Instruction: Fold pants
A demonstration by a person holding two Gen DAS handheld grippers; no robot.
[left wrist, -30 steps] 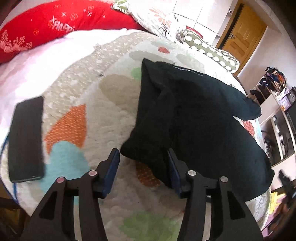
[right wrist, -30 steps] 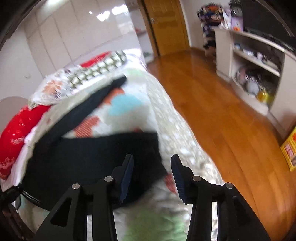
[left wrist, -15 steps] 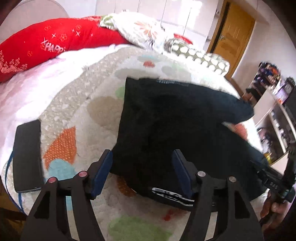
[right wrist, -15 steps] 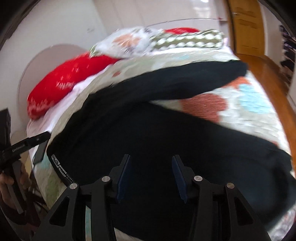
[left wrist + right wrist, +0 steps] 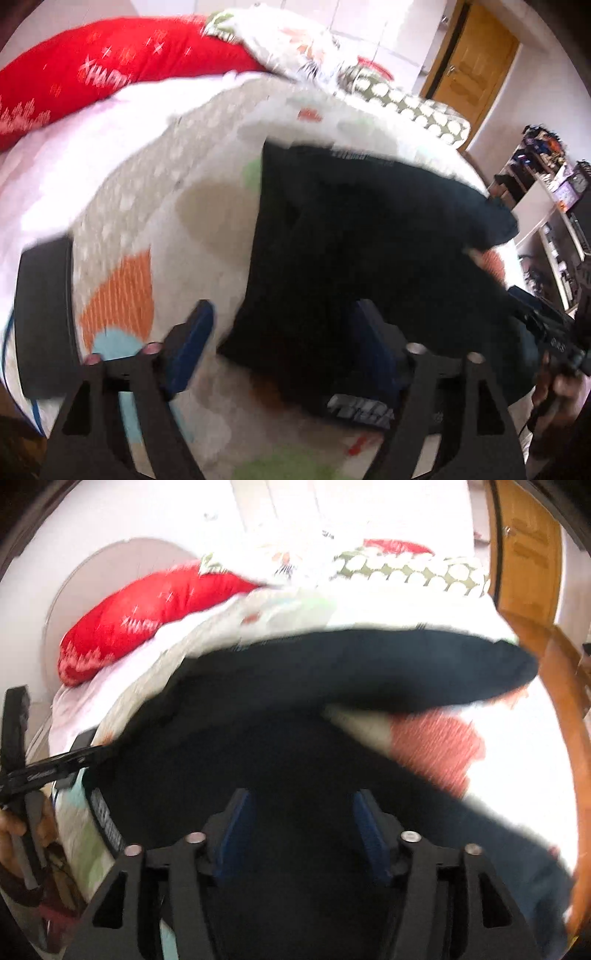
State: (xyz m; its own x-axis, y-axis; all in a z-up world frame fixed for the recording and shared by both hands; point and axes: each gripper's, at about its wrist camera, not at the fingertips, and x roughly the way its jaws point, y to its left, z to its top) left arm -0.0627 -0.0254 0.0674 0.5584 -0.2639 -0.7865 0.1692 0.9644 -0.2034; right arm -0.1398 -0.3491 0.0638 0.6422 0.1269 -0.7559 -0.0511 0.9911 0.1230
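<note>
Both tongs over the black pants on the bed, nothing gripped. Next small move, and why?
Probably lower the left tongs onto the near edge of the black pants and pinch it. Both sets of jaws are opening with no cloth pressed between them; the right tongs hover over the fabric. The pants lie spread on the quilt, legs apart, so another fold looks needed.

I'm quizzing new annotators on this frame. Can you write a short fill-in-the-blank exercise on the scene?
1. The pants lying on the quilt are ____ in colour.
2. The long pillow at the head of the bed is ____.
3. The pads on the right gripper are ____.

Missing words: black; red; blue
</note>
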